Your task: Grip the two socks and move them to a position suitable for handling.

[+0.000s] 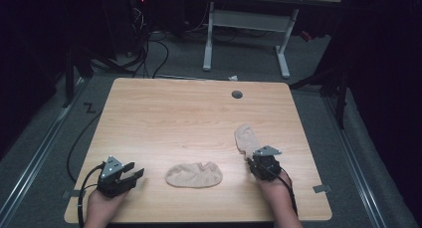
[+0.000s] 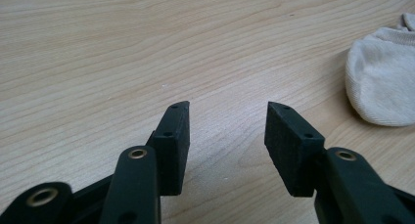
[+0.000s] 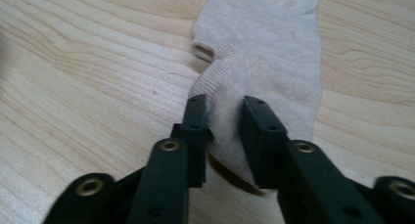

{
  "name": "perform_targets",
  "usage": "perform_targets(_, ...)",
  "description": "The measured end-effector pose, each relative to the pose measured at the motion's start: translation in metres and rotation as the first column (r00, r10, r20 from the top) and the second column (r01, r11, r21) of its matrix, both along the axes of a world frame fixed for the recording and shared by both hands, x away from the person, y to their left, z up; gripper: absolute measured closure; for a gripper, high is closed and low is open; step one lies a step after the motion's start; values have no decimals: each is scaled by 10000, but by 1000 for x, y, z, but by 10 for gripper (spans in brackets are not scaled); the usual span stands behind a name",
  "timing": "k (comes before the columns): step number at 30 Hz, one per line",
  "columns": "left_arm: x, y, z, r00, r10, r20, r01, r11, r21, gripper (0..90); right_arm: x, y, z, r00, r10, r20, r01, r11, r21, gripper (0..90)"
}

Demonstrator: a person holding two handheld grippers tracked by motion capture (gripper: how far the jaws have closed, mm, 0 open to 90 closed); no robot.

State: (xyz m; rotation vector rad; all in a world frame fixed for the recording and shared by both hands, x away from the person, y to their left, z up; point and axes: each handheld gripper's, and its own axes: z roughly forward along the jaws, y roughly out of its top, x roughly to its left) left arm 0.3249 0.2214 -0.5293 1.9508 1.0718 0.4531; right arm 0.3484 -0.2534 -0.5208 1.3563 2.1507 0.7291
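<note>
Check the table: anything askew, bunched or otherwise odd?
Nothing damaged or spilled. One oddity: the sock at the right claw is bunched into a raised fold between the pads, not flat. The other sock lies flat mid-table, apart from it. The left claw hangs open over bare table.

My left gripper (image 1: 133,174) is matt black, with a grey three-cornered plate on top dotted with small dark screws, and a black cable loops from its back. My right gripper (image 1: 250,159) is built the same: black body, grey plate, black cable. Up close, my jaws are blocky black pads (image 2: 177,145) with a grainy face and small dimpled holes along the edge, carried on smooth black links pinned by brass-ringed rivets (image 3: 170,145). My forearms are bare, no sleeves.
</note>
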Motion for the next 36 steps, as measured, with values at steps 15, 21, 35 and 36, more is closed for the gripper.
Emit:
perform_targets(15,-1,-1,0,10000,-31,36,31,10000,28,516,0,1,19,9991,150,402,-158,9997,176,863)
perform_targets(21,-1,-2,0,10000,-54,8,54,10000,57,515,0,4,44,9946,314,990,-346,9989,305,863)
perform_targets(35,-3,-2,1,9998,-176,136,177,9998,-57,503,-8,25,87,9768,900,1943,-1039,9926,629,861)
perform_targets(36,-3,-2,1,9998,-180,124,181,9998,-76,503,-9,27,89,9746,995,2008,-1140,9916,616,861)
